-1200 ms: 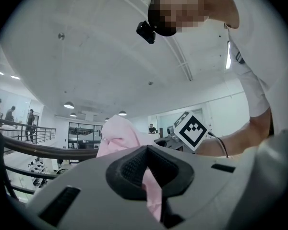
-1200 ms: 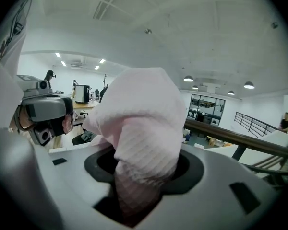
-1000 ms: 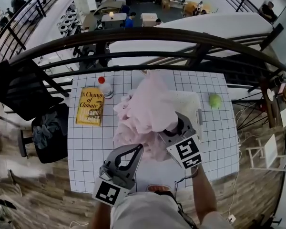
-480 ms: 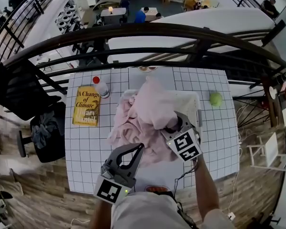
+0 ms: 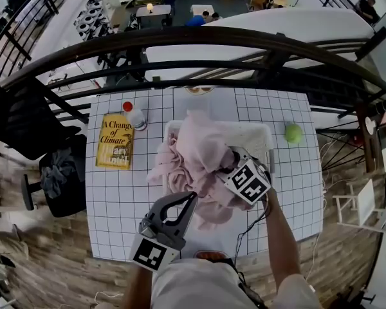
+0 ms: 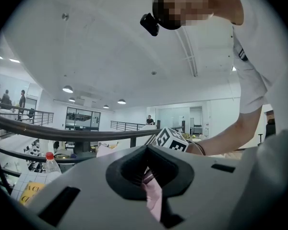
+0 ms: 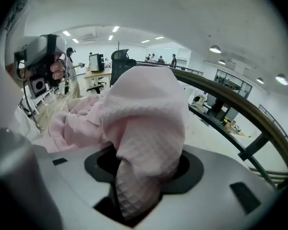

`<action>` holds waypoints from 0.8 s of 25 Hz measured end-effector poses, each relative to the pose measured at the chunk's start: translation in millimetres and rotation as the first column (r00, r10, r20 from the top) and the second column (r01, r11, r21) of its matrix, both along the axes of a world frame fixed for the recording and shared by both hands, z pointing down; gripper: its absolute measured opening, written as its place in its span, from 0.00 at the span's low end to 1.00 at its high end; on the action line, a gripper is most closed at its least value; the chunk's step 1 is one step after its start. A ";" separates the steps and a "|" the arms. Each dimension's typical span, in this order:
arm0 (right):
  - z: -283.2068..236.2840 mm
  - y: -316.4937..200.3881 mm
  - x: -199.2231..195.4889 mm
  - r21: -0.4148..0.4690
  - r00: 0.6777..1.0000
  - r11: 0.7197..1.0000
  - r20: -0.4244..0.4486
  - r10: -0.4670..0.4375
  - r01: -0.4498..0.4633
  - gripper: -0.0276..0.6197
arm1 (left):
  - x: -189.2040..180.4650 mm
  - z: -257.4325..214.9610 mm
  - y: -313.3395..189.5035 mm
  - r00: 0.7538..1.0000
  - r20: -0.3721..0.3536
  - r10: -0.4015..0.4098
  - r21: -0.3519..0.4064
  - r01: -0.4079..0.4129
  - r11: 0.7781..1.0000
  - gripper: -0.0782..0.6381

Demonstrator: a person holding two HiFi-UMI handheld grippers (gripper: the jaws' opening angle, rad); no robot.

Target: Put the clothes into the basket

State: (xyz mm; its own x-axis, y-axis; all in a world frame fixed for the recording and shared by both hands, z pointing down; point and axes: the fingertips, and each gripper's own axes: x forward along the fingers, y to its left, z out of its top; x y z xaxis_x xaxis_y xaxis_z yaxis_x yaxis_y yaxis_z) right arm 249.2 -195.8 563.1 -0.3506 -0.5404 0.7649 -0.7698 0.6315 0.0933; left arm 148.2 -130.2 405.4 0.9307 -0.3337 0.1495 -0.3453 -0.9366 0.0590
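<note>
Looks like a big open-plan office or lab building, seen from a mezzanine. A dark curved railing (image 5: 199, 44) runs right past a white gridded table (image 5: 116, 192), and beyond it there's a lower floor with desks (image 5: 148, 10) and a person (image 5: 194, 20) at one. Also round ceiling lights (image 6: 67, 89), glass-fronted rooms (image 6: 81, 119) and an office chair (image 7: 121, 56).
</note>
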 end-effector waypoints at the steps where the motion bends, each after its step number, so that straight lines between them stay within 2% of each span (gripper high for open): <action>1: 4.9 -0.9 1.7 -0.014 1.000 1.000 -0.020 -0.018 0.018 0.41 | 0.6 1.0 -1.0 1.000 -0.004 -0.004 -0.010 0.004 1.000 0.11; 4: 22.7 -1.0 6.2 -0.056 0.992 0.995 -0.083 -0.091 0.086 0.41 | 1.7 5.3 -2.4 1.000 -0.008 -0.014 -0.037 0.014 0.999 0.11; 7: 38.6 0.1 8.2 -0.084 0.981 0.986 -0.117 -0.154 0.145 0.41 | 4.1 11.3 -3.3 1.000 0.019 0.005 -0.016 -0.004 1.000 0.11; 11: 65.0 5.0 9.5 -0.114 0.948 0.964 -0.187 -0.259 0.241 0.41 | 8.6 19.3 -8.1 1.000 0.010 -0.022 -0.053 0.022 0.998 0.11; 13: 77.8 9.1 7.4 -0.133 0.935 0.952 -0.191 -0.299 0.278 0.42 | 10.5 22.0 -10.3 1.000 0.011 -0.028 -0.056 0.028 0.998 0.11; 20: 94.9 11.0 5.4 -0.141 0.934 0.946 -0.168 -0.315 0.293 0.44 | 14.5 33.7 -14.4 0.999 0.038 -0.017 -0.066 0.020 0.998 0.11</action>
State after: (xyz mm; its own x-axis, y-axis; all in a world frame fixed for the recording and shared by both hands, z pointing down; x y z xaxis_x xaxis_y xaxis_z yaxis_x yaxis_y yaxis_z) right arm 254.6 -184.8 658.1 -0.3305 -0.3375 0.8814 -0.5147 0.8472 0.1314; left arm 162.7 -144.5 439.1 0.9178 -0.3393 0.2065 -0.3658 -0.9245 0.1071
